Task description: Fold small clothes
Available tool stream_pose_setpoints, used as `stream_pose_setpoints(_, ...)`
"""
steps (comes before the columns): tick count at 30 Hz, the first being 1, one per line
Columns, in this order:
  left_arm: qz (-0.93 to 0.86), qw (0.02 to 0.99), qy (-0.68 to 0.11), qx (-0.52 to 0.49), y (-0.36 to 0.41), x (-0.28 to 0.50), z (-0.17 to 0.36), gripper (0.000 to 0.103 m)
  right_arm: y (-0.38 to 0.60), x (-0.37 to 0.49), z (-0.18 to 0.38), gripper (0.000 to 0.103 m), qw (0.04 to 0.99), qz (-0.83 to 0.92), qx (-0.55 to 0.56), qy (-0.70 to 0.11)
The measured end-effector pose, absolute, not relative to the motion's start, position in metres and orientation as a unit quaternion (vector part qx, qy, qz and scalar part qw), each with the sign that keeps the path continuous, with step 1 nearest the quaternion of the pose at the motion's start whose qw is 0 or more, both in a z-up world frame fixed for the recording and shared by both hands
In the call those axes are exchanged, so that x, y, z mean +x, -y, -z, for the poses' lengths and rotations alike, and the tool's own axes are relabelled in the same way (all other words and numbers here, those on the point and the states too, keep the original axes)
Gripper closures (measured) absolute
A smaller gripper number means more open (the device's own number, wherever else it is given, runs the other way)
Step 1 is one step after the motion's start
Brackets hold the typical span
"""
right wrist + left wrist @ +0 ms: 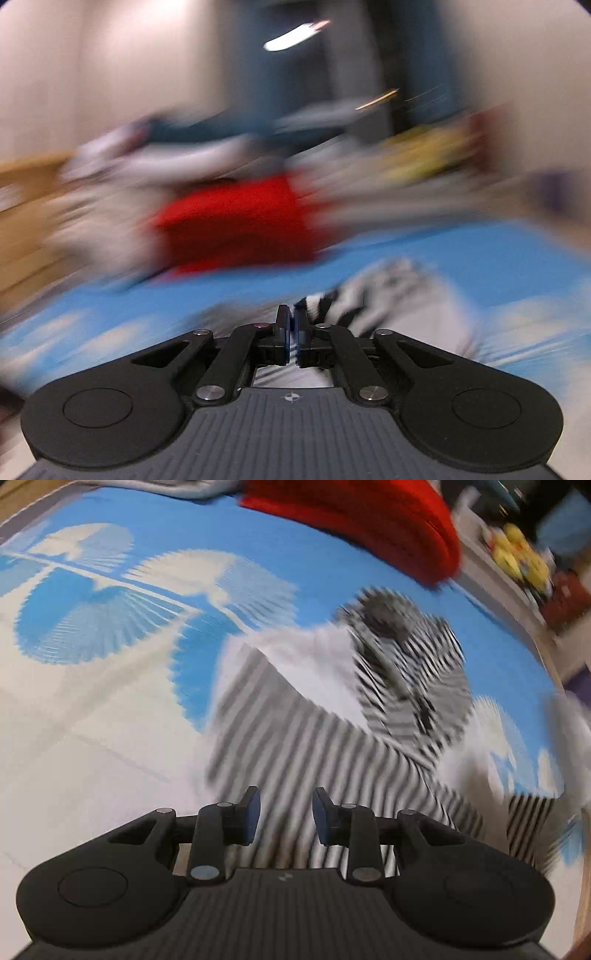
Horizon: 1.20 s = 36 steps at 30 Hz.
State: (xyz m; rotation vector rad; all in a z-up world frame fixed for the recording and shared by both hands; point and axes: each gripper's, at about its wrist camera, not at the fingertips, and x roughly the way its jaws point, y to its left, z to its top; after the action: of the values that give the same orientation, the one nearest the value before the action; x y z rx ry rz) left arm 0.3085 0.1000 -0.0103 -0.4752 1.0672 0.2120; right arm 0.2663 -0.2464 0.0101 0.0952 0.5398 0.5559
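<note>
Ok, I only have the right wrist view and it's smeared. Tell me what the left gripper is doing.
Observer: The left gripper is open, fingers apart, with nothing between them, hovering over the striped garment.
Operator: Describe how that garment lies.
Observer: It's spread on the blue and white patterned cover, black and white stripes, with a bunched part at its far end.
Operator: Confirm what else sits on the cover.
Observer: A red folded cloth lies beyond the garment, apart from it.
</note>
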Motion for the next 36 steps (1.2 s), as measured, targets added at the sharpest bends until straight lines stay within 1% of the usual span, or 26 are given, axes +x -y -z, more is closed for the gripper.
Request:
stream_pose_setpoints(2,-0.112,0.827,-0.495,-0.24,-0.117,0.309,0.005,0.069,0.215,0.259,0.011,0.095,0.888,-0.326,0.022,-0.324)
stream_pose_setpoints(4,-0.12,0.826,-0.489,-0.254,-0.132,0.307,0.001,0.069,0.204,0.256,0.022,0.093,0.864,-0.341,0.019,-0.371)
stream_pose_setpoints(5,-0.122,0.825,-0.488,-0.258,-0.137,0.307,0.0,0.069,0.207,0.255,0.02,0.089,0.862,-0.331,0.031,-0.382)
stream_pose_setpoints(7,-0.125,0.822,-0.487,-0.268,-0.144,0.305,-0.001,0.069,0.218,0.26,0.008,0.081,0.875,-0.288,0.059,-0.385)
stream_pose_setpoints(9,-0.121,0.817,-0.489,-0.28,-0.147,0.305,0.0,0.069,0.233,0.266,-0.008,0.068,0.89,-0.224,0.088,-0.386)
stream_pose_setpoints(11,-0.112,0.809,-0.494,-0.299,-0.15,0.305,0.003,0.069,0.245,0.272,-0.021,0.062,0.896,-0.172,0.118,-0.392)
stream_pose_setpoints(14,-0.103,0.794,-0.504,-0.324,-0.15,0.304,0.015,0.069,0.251,0.267,-0.017,0.055,0.902,-0.134,0.151,-0.382)
stream_pose_setpoints(15,-0.099,0.789,-0.507,-0.331,-0.15,0.304,0.02,0.069,0.253,0.267,-0.007,0.052,0.903,-0.129,0.157,-0.38)
stream_pose_setpoints(16,-0.095,0.786,-0.51,-0.336,-0.149,0.304,0.025,0.069,0.254,0.268,0.004,0.052,0.9,-0.117,0.158,-0.389)
stream_pose_setpoints(18,-0.093,0.779,-0.516,-0.343,-0.148,0.305,0.034,0.069,0.254,0.278,0.03,0.051,0.877,-0.068,0.164,-0.447)
stream_pose_setpoints(22,-0.087,0.767,-0.521,-0.365,-0.143,0.314,0.05,0.069,0.268,0.294,0.071,0.052,0.829,-0.048,0.243,-0.501)
stream_pose_setpoints(27,-0.096,0.751,-0.524,-0.392,-0.138,0.328,0.069,0.069,0.276,0.303,0.092,0.052,0.814,-0.007,0.248,-0.525)
stream_pose_setpoints(31,-0.117,0.729,-0.53,-0.418,-0.14,0.335,0.086,0.069,0.279,0.308,0.099,0.052,0.799,-0.017,0.269,-0.537)
stream_pose_setpoints(36,-0.123,0.729,-0.522,-0.425,-0.138,0.339,0.093,0.069,0.284,0.312,0.109,0.052,0.787,-0.008,0.282,-0.549)
